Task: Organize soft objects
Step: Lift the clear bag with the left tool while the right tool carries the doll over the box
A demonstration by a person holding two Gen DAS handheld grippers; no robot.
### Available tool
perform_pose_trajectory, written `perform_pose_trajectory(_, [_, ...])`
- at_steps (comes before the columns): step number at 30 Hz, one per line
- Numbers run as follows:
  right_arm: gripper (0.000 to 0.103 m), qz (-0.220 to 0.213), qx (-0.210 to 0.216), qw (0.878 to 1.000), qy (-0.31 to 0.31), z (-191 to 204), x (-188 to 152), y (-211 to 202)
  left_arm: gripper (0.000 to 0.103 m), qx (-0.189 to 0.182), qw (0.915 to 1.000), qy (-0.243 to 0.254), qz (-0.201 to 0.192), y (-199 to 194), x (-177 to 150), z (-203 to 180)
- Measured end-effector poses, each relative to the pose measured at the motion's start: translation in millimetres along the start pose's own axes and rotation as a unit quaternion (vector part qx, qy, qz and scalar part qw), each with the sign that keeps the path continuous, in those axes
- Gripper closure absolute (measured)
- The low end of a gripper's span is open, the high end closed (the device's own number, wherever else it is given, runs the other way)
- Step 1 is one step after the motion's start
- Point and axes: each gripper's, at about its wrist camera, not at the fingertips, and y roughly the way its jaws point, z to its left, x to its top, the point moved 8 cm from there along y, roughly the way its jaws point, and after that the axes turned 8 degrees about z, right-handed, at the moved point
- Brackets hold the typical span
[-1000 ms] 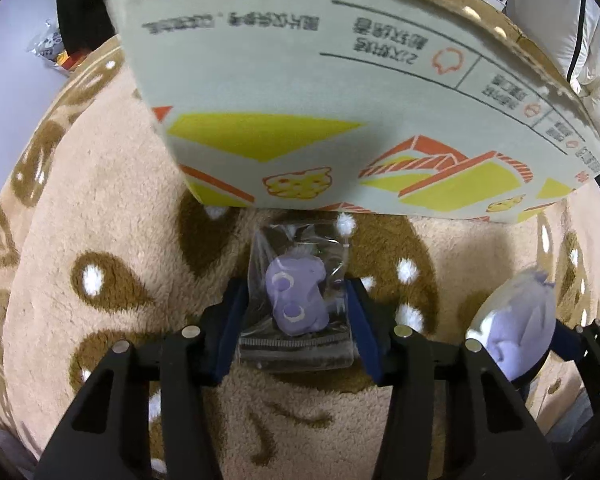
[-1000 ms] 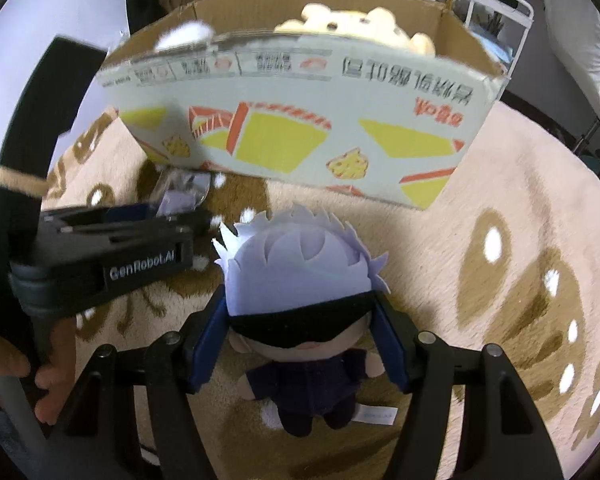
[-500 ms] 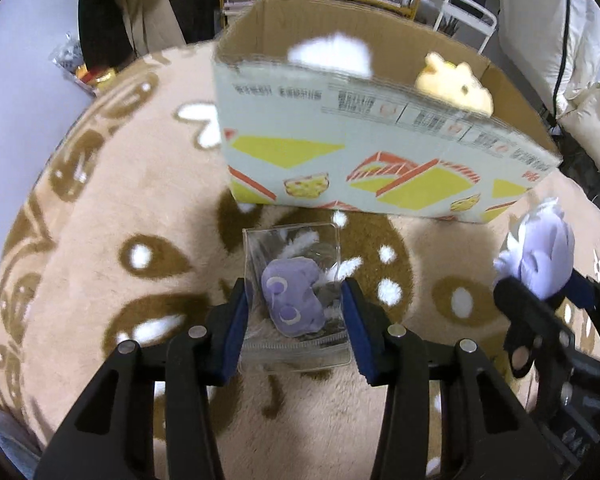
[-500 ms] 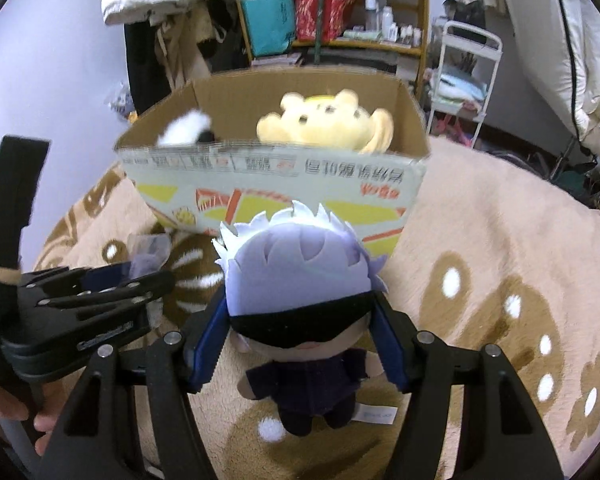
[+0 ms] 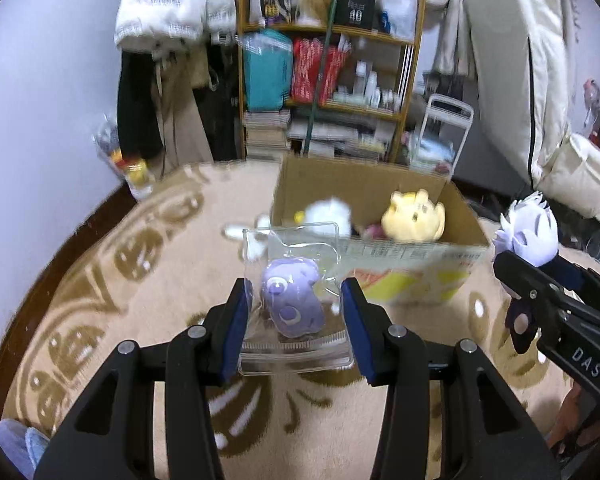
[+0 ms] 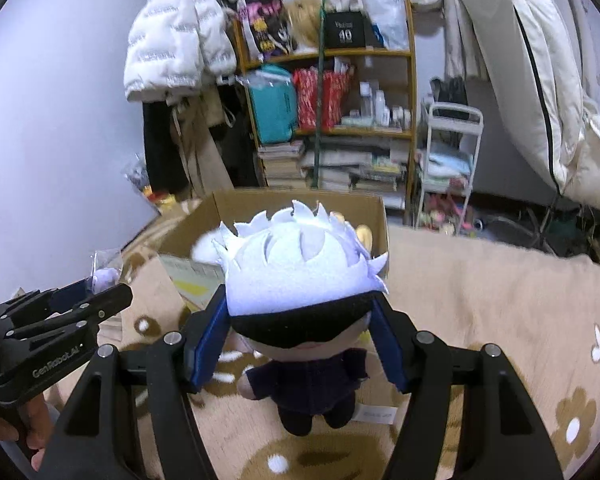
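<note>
My left gripper (image 5: 296, 320) is shut on a clear zip bag with a small purple plush (image 5: 292, 304) inside, held in the air before the open cardboard box (image 5: 456, 220). My right gripper (image 6: 296, 340) is shut on a white-haired doll with a black blindfold (image 6: 296, 276), held up in front of the box (image 6: 228, 204); the doll also shows in the left wrist view (image 5: 530, 232). A yellow plush (image 5: 414, 216) and a white plush (image 5: 326, 214) lie in the box. The left gripper shows in the right wrist view (image 6: 100, 296).
A beige rug with brown patterns (image 5: 160, 280) covers the floor. Behind the box stand a cluttered wooden shelf (image 5: 328, 80), hanging coats (image 5: 168, 20), a white cart (image 6: 448, 160) and a bed with white bedding (image 6: 540, 80).
Both grippers have risen from the rug with their loads. The box, close and seen from its side before, is now lower in view with its inside visible.
</note>
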Motion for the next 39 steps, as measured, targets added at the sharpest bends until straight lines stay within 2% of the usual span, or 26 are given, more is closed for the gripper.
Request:
perform_pose_trajectory(4, [0.034, -0.027, 0.008, 1.000, -0.005, 3.6, 14.1, -12.6, 0.058, 0.008, 0.9991, 0.016, -0.039, -17.0, 14.4, -2.1])
perform_pose_trajectory(14, [0.034, -0.067, 0.009, 0.997, -0.035, 14.3, 38.9, -24.1, 0.058, 0.016, 0.9953, 0.036, -0.089, -42.4, 37.9, -5.5])
perform_pose_trajectory(33, [0.034, -0.106, 0.017, 0.993, -0.050, 3.6, 102.2, -2.3, 0.058, 0.018, 0.9899, 0.051, -0.131, -30.7, 116.7, -18.8])
perform_pose_trajectory(39, [0.033, -0.102, 0.023, 0.993, -0.046, -0.1, 108.6, 6.6, 0.058, 0.012, 0.9902, 0.052, -0.129, -12.2, 126.2, -23.5])
